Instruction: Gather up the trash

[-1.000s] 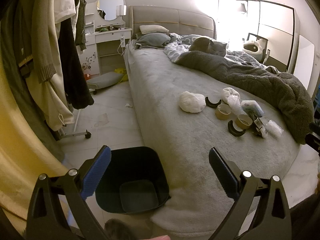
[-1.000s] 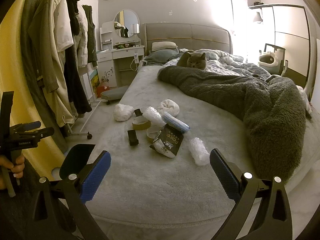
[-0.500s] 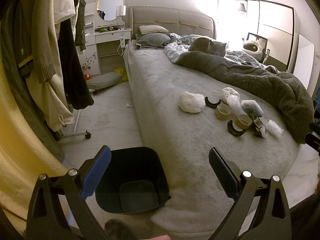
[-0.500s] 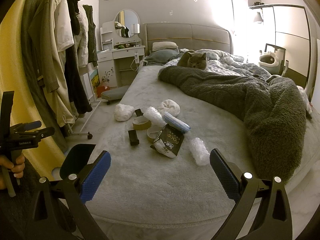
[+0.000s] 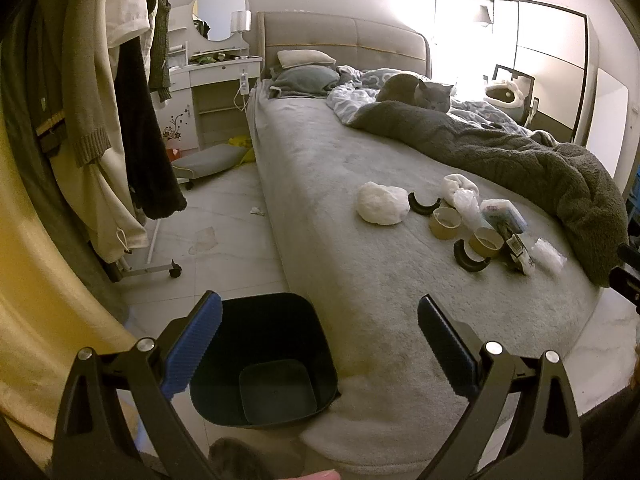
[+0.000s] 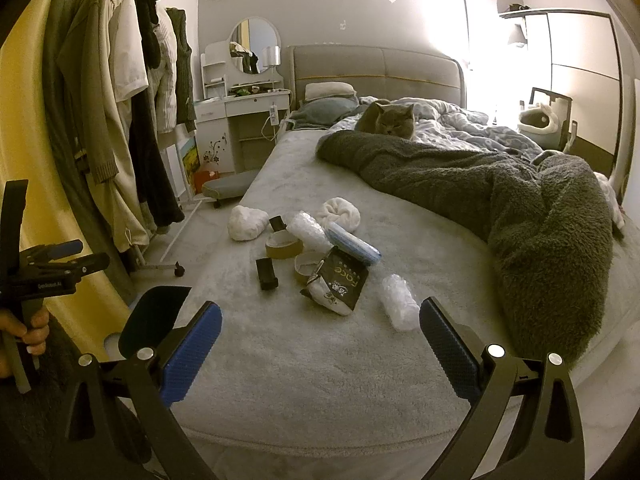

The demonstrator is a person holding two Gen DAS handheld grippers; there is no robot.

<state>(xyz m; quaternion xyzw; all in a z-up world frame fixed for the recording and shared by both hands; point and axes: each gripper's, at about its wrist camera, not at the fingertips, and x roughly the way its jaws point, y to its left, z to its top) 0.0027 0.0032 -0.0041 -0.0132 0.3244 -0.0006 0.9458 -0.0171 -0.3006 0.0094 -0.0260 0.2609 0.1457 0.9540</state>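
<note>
The bed [image 6: 304,344] carries a grey cover. Lying directly on it: a white wad [image 6: 247,223], two tape rolls [image 6: 283,244], a black packet [image 6: 337,282], bubble wrap [image 6: 398,301], a dark blanket [image 6: 532,216] and a cat [image 6: 387,121]. The floor [image 5: 224,256] carries a dark bin [image 5: 264,356] touching the bed corner.

Somebody's lived-in bedroom at home

Big bed [image 6: 320,360] with padded headboard [image 6: 376,68], cat [image 6: 386,120] dozing on it, mirrored vanity [image 6: 244,108] far left, clothes rack [image 6: 120,100] on the left.
</note>
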